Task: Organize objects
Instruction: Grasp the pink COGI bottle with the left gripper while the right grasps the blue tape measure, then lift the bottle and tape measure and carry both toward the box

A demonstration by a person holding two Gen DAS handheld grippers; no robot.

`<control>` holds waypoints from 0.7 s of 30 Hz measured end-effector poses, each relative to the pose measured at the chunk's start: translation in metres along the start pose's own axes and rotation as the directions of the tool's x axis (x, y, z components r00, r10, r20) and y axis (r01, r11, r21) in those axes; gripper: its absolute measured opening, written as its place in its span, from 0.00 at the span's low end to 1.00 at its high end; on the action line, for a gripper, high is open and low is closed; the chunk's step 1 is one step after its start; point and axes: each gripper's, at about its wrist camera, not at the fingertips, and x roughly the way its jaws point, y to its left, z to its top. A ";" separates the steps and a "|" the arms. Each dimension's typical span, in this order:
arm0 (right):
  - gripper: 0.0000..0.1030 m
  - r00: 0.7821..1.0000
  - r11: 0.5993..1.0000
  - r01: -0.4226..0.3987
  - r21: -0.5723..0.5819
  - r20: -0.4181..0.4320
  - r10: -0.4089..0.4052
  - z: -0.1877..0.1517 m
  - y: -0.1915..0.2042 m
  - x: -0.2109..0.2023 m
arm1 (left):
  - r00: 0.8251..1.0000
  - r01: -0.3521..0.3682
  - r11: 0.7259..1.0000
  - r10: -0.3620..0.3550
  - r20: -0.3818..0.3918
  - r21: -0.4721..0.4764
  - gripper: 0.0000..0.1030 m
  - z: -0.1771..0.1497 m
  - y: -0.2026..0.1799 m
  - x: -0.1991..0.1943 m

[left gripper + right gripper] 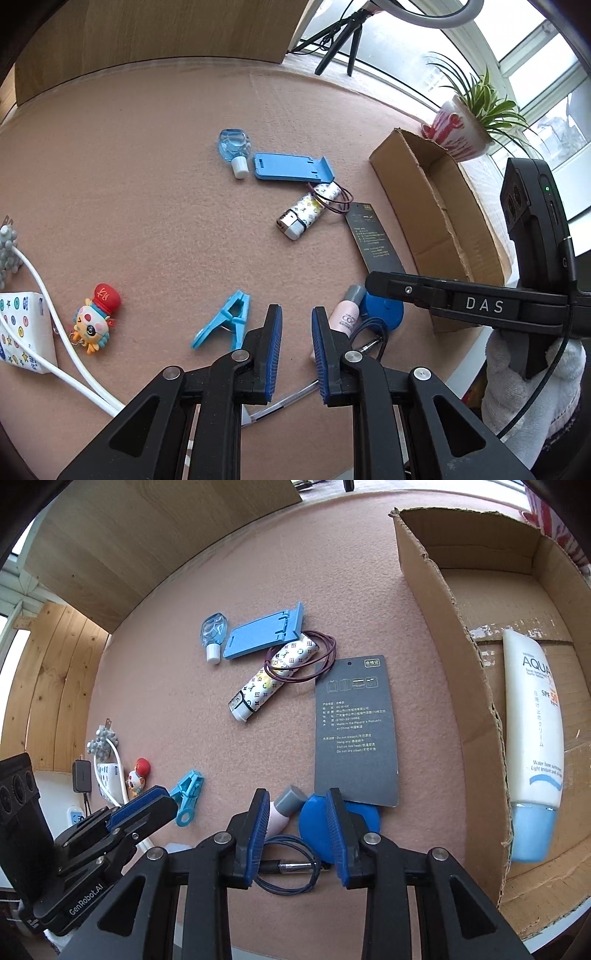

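My right gripper (297, 797) stands open, pointing down over a pink bottle with a grey cap (279, 816) and a blue disc (314, 823); its pads press on neither. A thin blue cord with a jack plug (291, 867) lies under it. From the left wrist view, the right gripper (373, 282) hangs just above the pink bottle (345, 314). My left gripper (296, 314) is shut and holds nothing, close to a blue clip (225, 325). A sunscreen tube (532, 738) lies in the cardboard box (461, 664).
On the pink felt lie a small blue bottle (232, 146), a blue phone stand (291, 166), a patterned lighter (306, 210) with a purple hair tie (317, 661), a dark tag (356, 727) and a red-hatted toy (96, 321). A tissue pack (22, 332) and white cable (55, 325) sit left, a potted plant (458, 129) behind the box.
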 end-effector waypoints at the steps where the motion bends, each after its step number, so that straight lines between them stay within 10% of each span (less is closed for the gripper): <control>1: 0.28 1.000 1.000 0.007 0.009 0.004 -0.007 0.002 -0.002 0.000 | 1.000 0.002 1.000 -0.002 -0.009 0.013 0.17 0.000 -0.006 0.005; 21: 0.28 0.996 0.995 0.079 0.068 0.032 -0.081 0.004 -0.018 0.001 | 0.996 0.008 0.991 0.004 -0.090 0.130 0.18 -0.001 -0.047 0.048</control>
